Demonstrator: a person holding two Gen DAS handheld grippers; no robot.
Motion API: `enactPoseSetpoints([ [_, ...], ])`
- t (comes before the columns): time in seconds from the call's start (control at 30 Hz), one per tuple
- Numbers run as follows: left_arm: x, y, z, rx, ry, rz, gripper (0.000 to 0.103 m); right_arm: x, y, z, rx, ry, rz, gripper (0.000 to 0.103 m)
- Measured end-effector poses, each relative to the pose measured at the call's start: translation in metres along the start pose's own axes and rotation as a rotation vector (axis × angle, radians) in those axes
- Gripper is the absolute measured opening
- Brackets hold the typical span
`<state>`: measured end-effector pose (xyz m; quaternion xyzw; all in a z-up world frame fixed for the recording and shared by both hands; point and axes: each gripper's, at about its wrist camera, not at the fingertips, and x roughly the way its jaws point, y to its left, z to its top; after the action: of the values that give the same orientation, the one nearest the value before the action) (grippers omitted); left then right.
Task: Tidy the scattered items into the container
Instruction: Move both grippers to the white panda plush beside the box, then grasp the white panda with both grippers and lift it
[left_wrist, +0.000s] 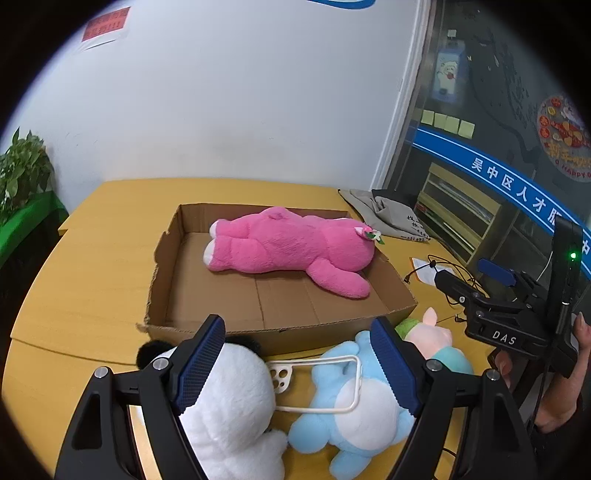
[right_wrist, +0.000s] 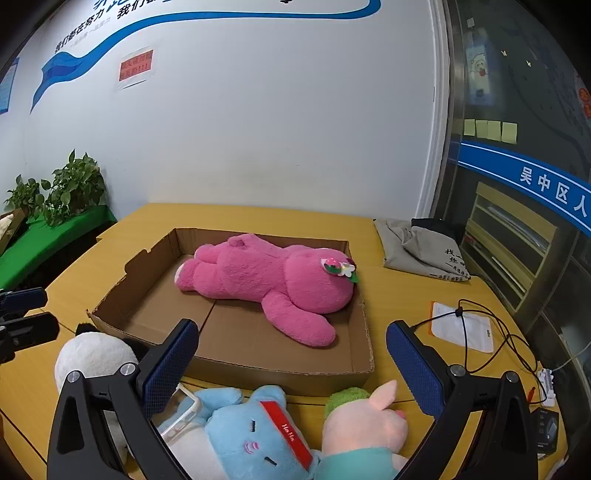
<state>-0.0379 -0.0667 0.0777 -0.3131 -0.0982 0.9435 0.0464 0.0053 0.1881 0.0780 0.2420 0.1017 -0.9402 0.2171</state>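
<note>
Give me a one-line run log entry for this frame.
in box: pink plush | outside: panda plush, blue plush, pig plush | left gripper: open, empty | right gripper: open, empty

Left tool (left_wrist: 297, 363): black frame, blue textured pads, silver screws; right tool (left_wrist: 476, 284): white "DAS" marking, green light
</note>
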Motion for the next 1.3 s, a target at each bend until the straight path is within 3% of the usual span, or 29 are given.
enactPoseSetpoints([
  [0.17, -0.012, 0.029, -0.018, -0.041, 0.005, 0.041, 0.081, -0.002, 0.012, -0.008, -0.029, 0.013, 0.091, 0.103],
  [0.43, 0.010, 0.092, -0.057, -0.173, 0.115, 0.045, 0.081, 0.012, 0.099, -0.061, -0.092, 0.164, 0.472, 0.103],
  [0.5, 0.017, 0.106, -0.065, -0.199, 0.136, 0.014, 0.081, 0.021, 0.126, -0.078, -0.117, 0.212, 0.526, 0.103],
  [0.63, 0.038, 0.134, -0.080, -0.240, 0.191, 0.000, 0.081, 0.045, 0.164, -0.098, -0.154, 0.264, 0.545, 0.103],
  [0.77, 0.052, 0.156, -0.091, -0.323, 0.211, -0.129, 0.081, 0.058, 0.184, -0.103, -0.208, 0.268, 0.543, 0.103],
  [0.9, 0.055, 0.154, -0.092, -0.291, 0.230, -0.167, 0.080, 0.070, 0.199, -0.106, -0.194, 0.280, 0.555, 0.102],
  [0.97, 0.056, 0.149, -0.093, -0.261, 0.249, -0.174, 0.077, 0.072, 0.206, -0.111, -0.215, 0.262, 0.540, 0.096],
  [1.13, 0.055, 0.148, -0.095, -0.267, 0.249, -0.198, 0.056, 0.072, 0.205, -0.111, -0.196, 0.240, 0.524, 0.080],
  [1.3, 0.042, 0.139, -0.091, -0.269, 0.225, -0.205, 0.046, 0.062, 0.202, -0.108, -0.184, 0.210, 0.515, 0.066],
])
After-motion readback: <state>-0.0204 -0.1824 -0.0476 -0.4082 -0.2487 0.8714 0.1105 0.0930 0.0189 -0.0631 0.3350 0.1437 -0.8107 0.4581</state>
